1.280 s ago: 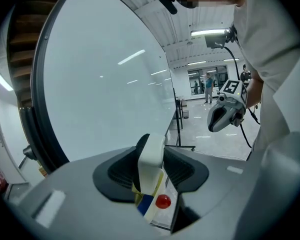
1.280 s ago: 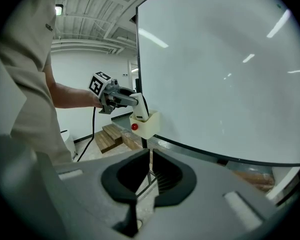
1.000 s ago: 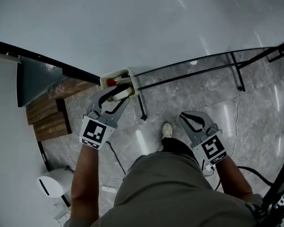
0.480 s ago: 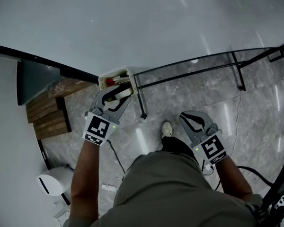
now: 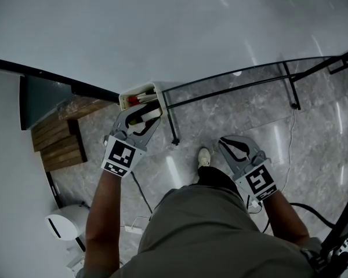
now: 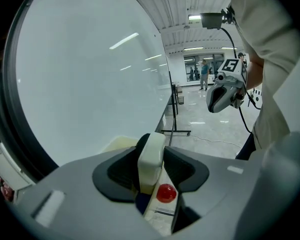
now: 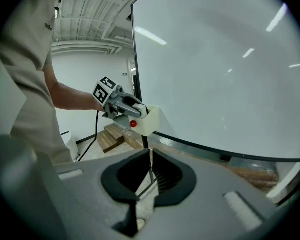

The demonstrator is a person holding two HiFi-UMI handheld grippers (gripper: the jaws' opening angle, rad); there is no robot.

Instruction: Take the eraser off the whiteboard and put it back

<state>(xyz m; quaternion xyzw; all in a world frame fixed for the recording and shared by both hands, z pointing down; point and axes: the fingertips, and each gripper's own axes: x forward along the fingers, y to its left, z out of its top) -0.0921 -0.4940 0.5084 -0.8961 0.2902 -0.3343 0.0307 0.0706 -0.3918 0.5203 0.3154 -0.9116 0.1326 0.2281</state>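
The whiteboard fills the top of the head view. A cream holder box hangs at its lower edge, with a red-capped marker inside. My left gripper reaches into the box, shut on the white eraser. In the left gripper view the eraser stands upright between the pads, with the red cap just below it. The right gripper view shows the left gripper at the box. My right gripper hangs apart at the right, shut and empty, jaws together.
The board's black stand rail and leg run to the right of the box. Wooden planks lie on the left, a white round device at the lower left. Cables cross the grey stone floor beside the person's shoe.
My left gripper has sunk a little with the eraser, deeper into the holder box. The right gripper has stayed where it was.
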